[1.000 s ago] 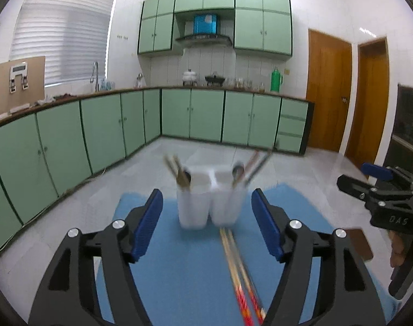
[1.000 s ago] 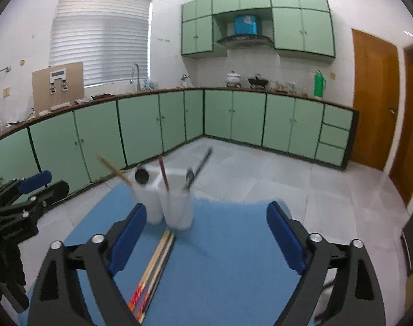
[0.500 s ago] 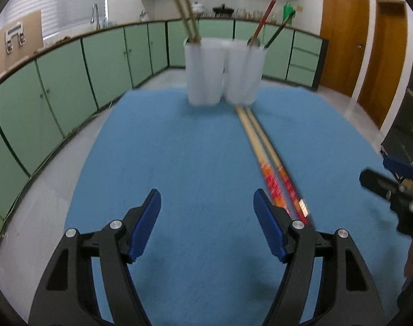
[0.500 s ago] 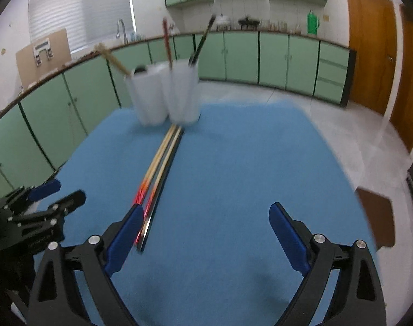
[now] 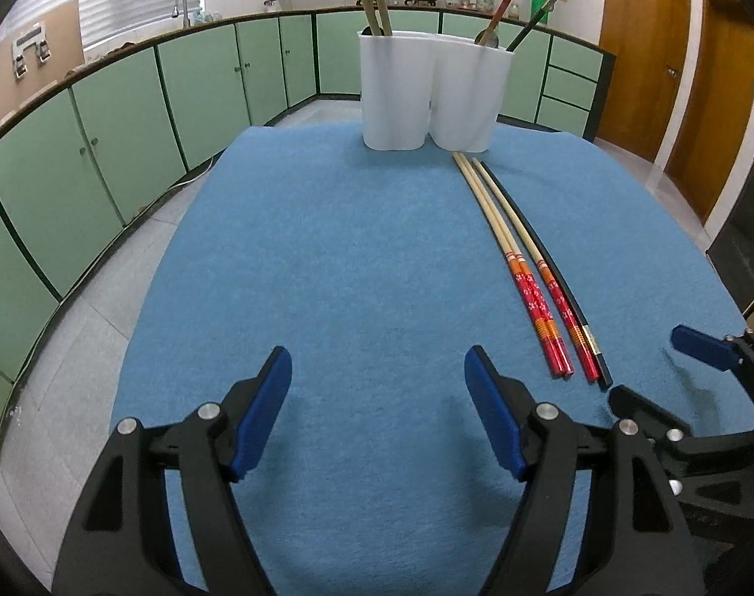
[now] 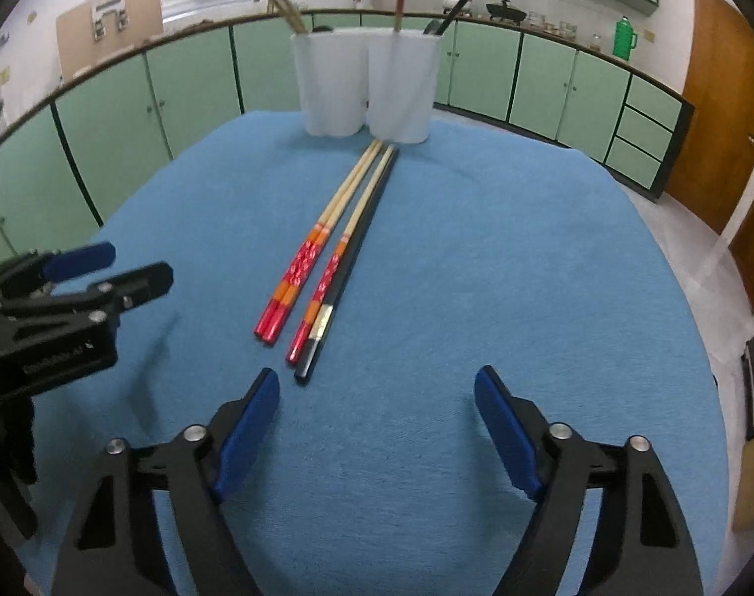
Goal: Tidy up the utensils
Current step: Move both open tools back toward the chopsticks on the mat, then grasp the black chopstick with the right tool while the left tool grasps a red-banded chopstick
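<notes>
Red-handled wooden chopsticks point(image 5: 520, 268) point(image 6: 322, 238) and one black chopstick point(image 5: 540, 258) point(image 6: 357, 258) lie side by side on the blue mat point(image 5: 352, 273) point(image 6: 501, 273). A white two-compartment holder point(image 5: 431, 92) point(image 6: 367, 87) stands at the mat's far edge with chopsticks and a spoon in it. My left gripper point(image 5: 377, 397) point(image 6: 108, 268) is open and empty, left of the chopsticks' near ends. My right gripper point(image 6: 377, 412) point(image 5: 674, 367) is open and empty, just short of the black chopstick's near end.
Green kitchen cabinets point(image 5: 128, 124) run along the walls beyond the table. Wooden doors point(image 5: 645, 49) stand at the right. Grey tiled floor point(image 5: 54, 372) lies below the table's left edge.
Both grippers have dropped from high above toward the mat and pulled back from the holder. The chopsticks and the holder have not moved.
</notes>
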